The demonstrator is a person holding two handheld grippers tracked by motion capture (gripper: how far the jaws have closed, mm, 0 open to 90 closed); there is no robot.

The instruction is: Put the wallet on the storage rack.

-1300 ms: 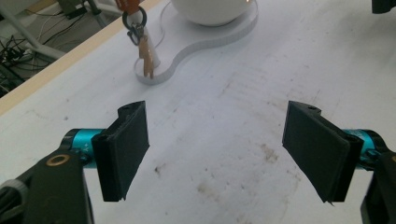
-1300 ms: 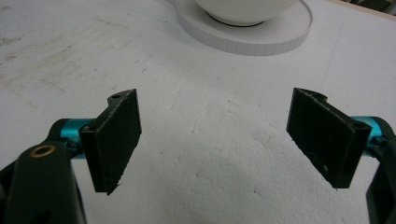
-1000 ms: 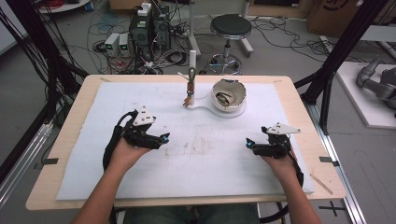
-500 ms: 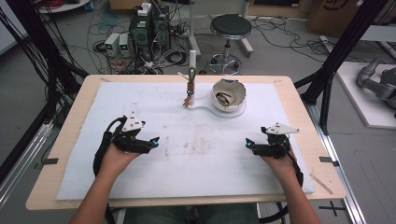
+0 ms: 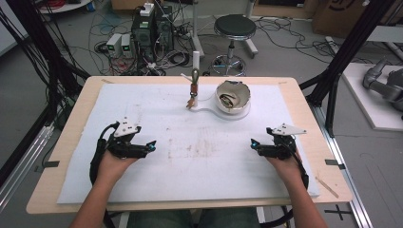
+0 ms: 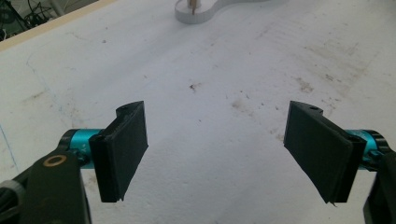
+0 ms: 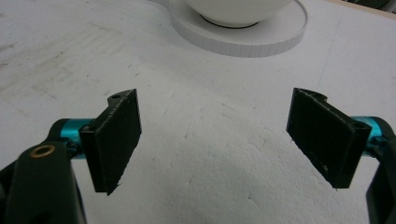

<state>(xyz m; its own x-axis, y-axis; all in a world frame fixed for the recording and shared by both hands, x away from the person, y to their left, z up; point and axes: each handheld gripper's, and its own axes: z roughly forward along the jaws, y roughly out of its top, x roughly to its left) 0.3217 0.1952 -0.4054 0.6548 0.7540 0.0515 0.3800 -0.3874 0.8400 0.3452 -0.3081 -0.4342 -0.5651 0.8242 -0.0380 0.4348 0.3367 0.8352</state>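
Two hand-held grippers rest wide open and empty over a scuffed white foam sheet.

The left gripper (image 5: 151,145) sits toward the tabletop's (image 5: 76,118) left edge, the right gripper (image 5: 253,144) toward its right edge, both nearer the front edge and well apart. Each has flat, matte black rectangular pads on teal mounts, spread wide with nothing between them. The foam sheet (image 5: 199,156) is grainy and stained brown near its middle. Near the back edge, a glossy white round bowl (image 5: 233,96) stands on a flat white figure-eight base (image 5: 209,107), beside a slim upright wooden-handled tool (image 5: 194,88) on the base's smaller lobe.
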